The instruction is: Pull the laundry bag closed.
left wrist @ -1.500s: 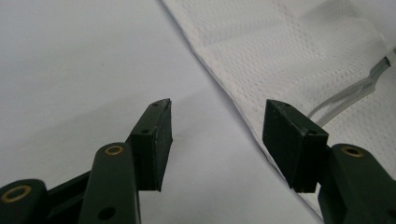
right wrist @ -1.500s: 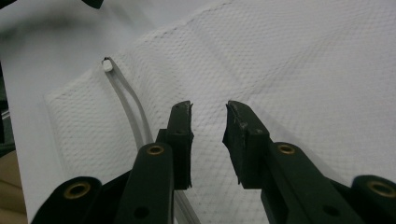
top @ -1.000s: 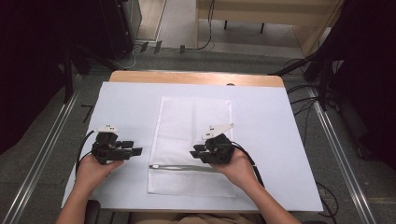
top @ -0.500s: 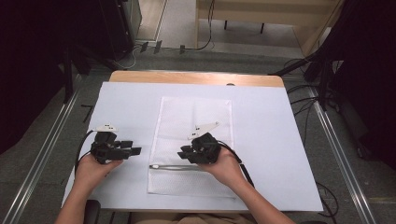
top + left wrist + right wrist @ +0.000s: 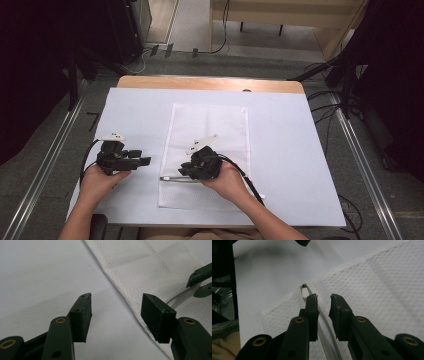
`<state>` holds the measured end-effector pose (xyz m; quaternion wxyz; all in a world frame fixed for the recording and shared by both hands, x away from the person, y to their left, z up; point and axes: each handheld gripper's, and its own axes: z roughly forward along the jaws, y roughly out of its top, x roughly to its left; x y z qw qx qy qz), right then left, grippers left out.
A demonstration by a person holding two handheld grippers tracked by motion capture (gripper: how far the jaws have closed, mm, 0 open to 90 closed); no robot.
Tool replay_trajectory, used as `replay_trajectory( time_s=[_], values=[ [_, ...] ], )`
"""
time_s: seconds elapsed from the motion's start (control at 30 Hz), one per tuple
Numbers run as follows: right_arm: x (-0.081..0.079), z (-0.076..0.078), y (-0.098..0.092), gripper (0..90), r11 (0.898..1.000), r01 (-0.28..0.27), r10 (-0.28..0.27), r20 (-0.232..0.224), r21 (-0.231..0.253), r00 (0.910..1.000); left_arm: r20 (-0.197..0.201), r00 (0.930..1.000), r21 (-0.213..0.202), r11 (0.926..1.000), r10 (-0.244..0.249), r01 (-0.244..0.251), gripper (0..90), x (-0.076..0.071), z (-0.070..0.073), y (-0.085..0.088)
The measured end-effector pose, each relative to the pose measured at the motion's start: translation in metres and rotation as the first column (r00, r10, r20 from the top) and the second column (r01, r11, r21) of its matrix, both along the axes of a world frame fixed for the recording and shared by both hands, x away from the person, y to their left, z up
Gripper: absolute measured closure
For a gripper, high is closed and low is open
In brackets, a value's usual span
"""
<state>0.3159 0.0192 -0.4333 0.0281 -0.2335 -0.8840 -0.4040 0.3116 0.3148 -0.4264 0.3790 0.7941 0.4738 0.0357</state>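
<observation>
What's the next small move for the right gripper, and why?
Probably close the right gripper on the thin strip. Its jaws stand slightly apart with the strip running between them on the white cloth, and nothing is gripped yet. The left gripper waits open beside the cloth's edge.

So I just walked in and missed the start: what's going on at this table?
A person holds a claw in each hand over a white-covered table. The right claw straddles a thin metal tool lying on a white textured cloth, its jaws narrowly apart and not clamped. The left claw rests open beside the cloth's edge, holding nothing.
</observation>
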Motion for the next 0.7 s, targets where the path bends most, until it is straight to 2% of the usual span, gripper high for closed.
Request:
replay_trajectory(
  time_s=[0.43, 0.7],
  values=[
    [0.003, -0.012, 0.023, 79.9, 1.0, -0.01, 0.01, -0.035, 0.0, 0.9993, -0.001, 1.0, 0.008, 1.0, 0.004, -0.004, 42.2, 0.001, 0.0, 0.001],
    [0.001, -0.016, 0.041, 79.3, 0.999, -0.038, 0.038, -0.042, -0.007, 0.9984, -0.001, 1.0, 0.007, 1.0, 0.006, -0.006, 42.2, 0.001, 0.0, 0.003]
  ],
)
